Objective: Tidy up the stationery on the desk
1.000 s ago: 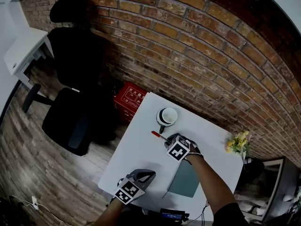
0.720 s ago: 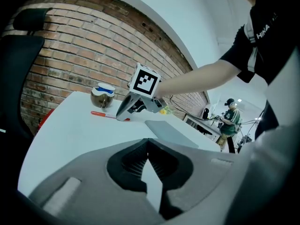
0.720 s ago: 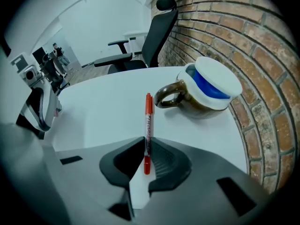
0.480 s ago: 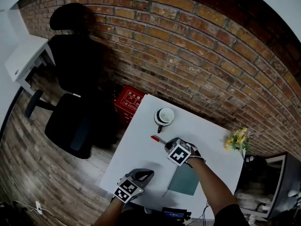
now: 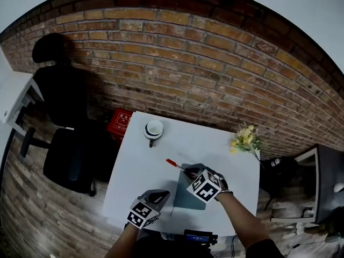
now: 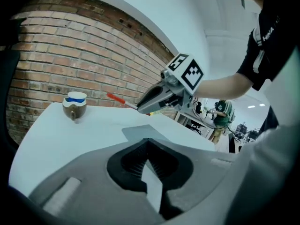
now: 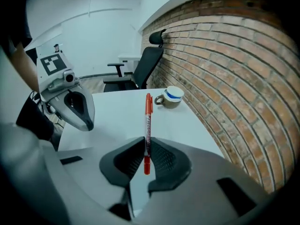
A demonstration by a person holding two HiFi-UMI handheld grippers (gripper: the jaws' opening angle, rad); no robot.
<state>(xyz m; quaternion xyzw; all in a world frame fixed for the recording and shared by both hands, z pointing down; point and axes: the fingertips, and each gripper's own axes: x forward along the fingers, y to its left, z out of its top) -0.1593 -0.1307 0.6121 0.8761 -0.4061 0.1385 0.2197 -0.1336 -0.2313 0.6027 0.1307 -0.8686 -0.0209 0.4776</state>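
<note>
Your left forearm comes up from the bottom edge of the head view, and your left gripper [image 5: 162, 194] sits low over the near edge of the white desk [image 5: 137, 163]. It is tilted slightly downward, and its jaws are pressed together with nothing between them. Beyond it, toward the upper left of the desktop, a mug [image 5: 153, 129] stands by the brick wall. Just right of your left gripper lies a grey-green notebook [image 5: 183, 200]. Above the notebook your right arm reaches in from the lower right with the wrist angled steeply down. Your right gripper [image 5: 188, 170] has just been closing its jaws, and they now pinch the red pen [image 5: 174, 164] near its back end. The pen is off the desk, and its tip points up and left toward the mug.
</note>
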